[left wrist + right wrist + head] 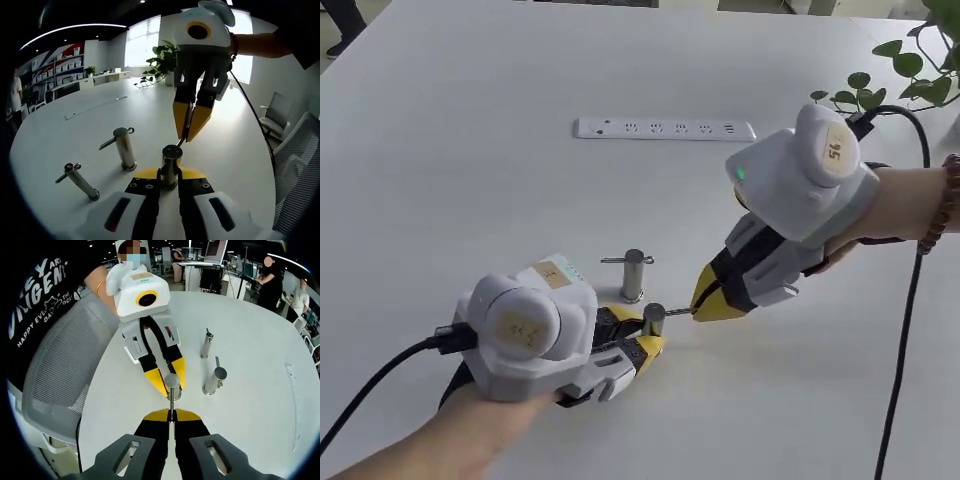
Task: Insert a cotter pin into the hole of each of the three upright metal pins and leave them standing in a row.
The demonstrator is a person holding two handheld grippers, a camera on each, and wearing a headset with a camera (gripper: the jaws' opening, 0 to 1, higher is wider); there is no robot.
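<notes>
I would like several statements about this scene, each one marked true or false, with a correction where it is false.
1. The left gripper is shut on an upright metal pin. True.
2. The right gripper is open and empty. False: it is shut on a cotter pin, aimed at that pin.
3. Two other metal pins already carry cotter pins. True.
4. The power strip lies between the grippers. False: it lies on the table beyond both.
</notes>
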